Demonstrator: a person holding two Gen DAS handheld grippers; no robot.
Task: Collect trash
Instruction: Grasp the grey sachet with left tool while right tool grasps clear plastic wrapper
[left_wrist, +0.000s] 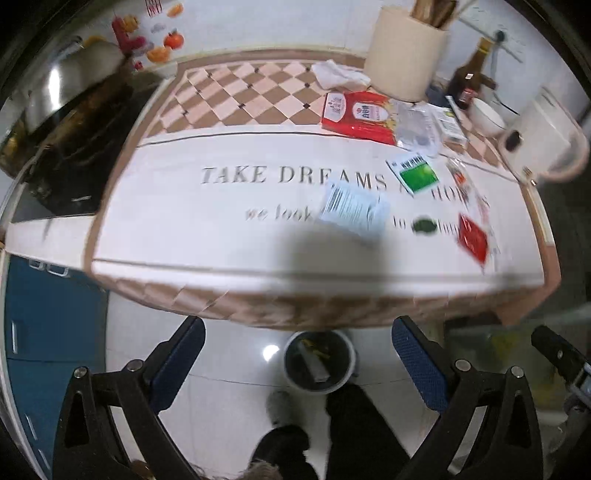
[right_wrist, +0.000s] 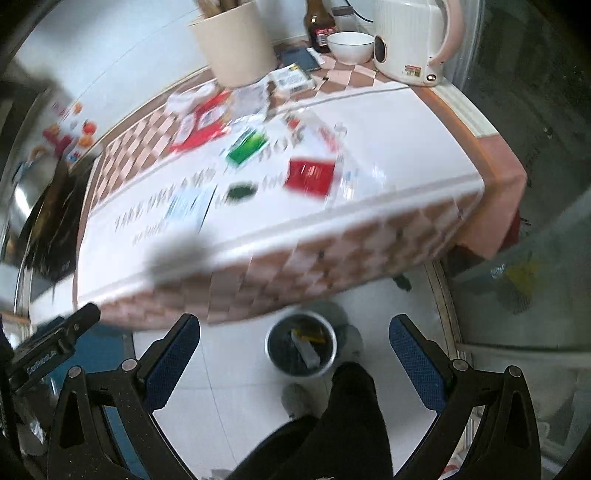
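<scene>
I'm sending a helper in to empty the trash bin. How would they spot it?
Start at the table with the "TAKE DREAMS" cloth and look at the white tiled floor below its front edge. The trash bin is a small round pail with a pale rim, dark inside, already holding scraps; nothing else round stands there.

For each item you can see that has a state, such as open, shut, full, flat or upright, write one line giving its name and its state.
left gripper: open, holding nothing
right gripper: open, holding nothing
trash bin: on the floor, uncovered, some trash inside
red sachet: lying flat on the table
green packet: lying flat
brown bottle: upright
white bowl: upright
kettle: upright
</scene>
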